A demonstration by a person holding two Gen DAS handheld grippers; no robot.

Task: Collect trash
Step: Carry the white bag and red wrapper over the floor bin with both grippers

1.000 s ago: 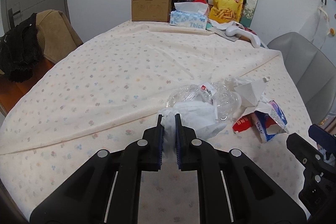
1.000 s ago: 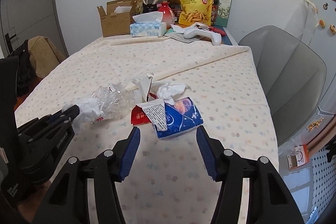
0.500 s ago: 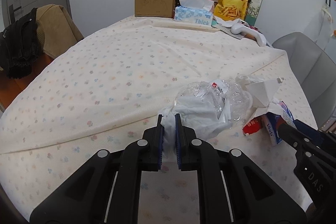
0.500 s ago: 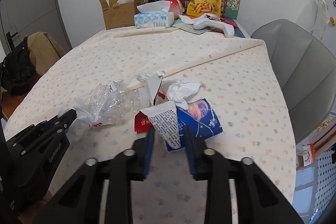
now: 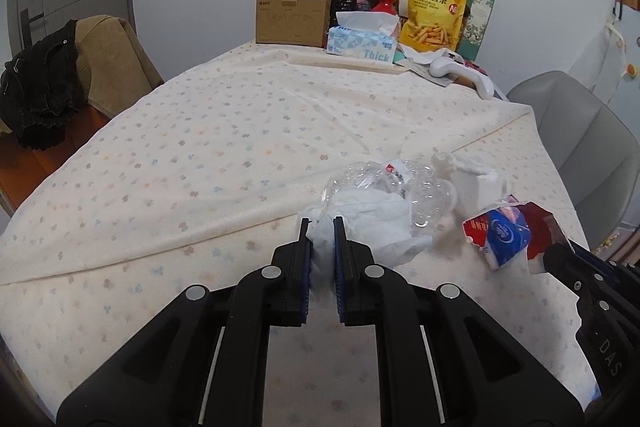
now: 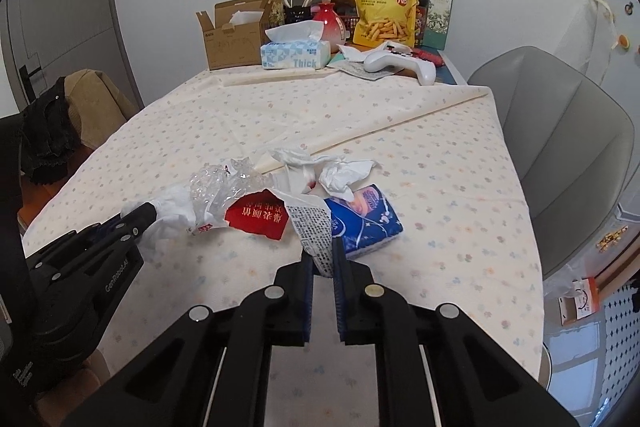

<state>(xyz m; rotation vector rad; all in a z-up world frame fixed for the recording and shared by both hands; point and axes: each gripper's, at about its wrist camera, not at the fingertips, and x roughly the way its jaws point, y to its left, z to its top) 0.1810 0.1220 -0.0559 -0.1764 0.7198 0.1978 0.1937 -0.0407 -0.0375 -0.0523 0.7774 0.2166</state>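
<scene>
The left gripper (image 5: 320, 227) is clamped on a white bag (image 5: 372, 219), its pads almost together with a fold of the bag pinched between them. Part of the bag disappears behind the fingers, so where its edge ends cannot be made out. Touching the bag on its far side lies a crushed clear bottle (image 5: 384, 183), hard to trace against the cloth.

The right gripper (image 6: 322, 259) is closed on a torn red-and-white wrapper (image 6: 280, 219), nipping the printed white flap between its pads. A blue tissue pack (image 6: 364, 219) lies just right of the wrapper, partly under it, and crumpled tissues (image 6: 340, 175) rest just beyond. In the left view the wrapper's lower edge is hidden by the right gripper's black finger.

All this trash sits bunched at the near right of the table (image 5: 200, 147), on its flowered cloth. At the far end stand a cardboard box (image 5: 292, 11), a tissue box (image 5: 360, 43) and a yellow snack bag (image 5: 434, 11).
</scene>
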